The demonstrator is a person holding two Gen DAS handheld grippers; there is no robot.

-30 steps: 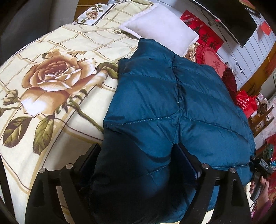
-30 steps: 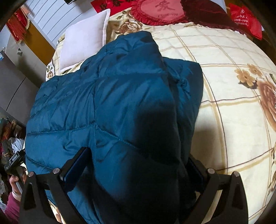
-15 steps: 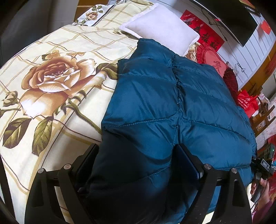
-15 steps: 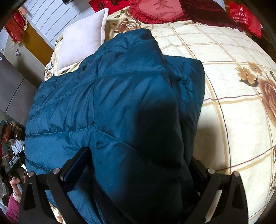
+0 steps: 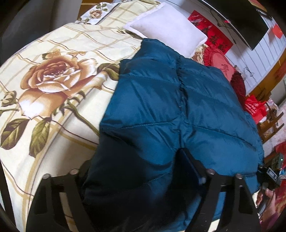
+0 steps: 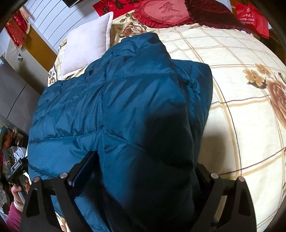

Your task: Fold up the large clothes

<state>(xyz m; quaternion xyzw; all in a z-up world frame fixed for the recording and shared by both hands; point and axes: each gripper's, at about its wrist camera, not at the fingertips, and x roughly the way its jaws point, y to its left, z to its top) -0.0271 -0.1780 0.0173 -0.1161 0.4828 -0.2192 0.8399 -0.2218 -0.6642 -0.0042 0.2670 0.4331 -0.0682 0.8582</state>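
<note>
little is shifting since the earlier frames: seen from the left wrist, the left gripper [image 5: 135, 171] is clamping a thick fold of the blue down jacket [image 5: 171, 100] lying ahead on the rose bedspread [image 5: 53, 85], while from the right wrist the right gripper [image 6: 143, 169] is likewise pinching the jacket's near hem.

A round pink cushion [image 6: 165, 12] with a frilly edge lies at the head of the bed. It has one big Chinese sign sewn on it, and small letters under it that look like "I love you". A red bag [image 6: 252, 18] beside it has small white Chinese print, too small to read. The red poster [image 5: 211, 38] on the wall has dark Chinese signs, too blurry to read.
</note>
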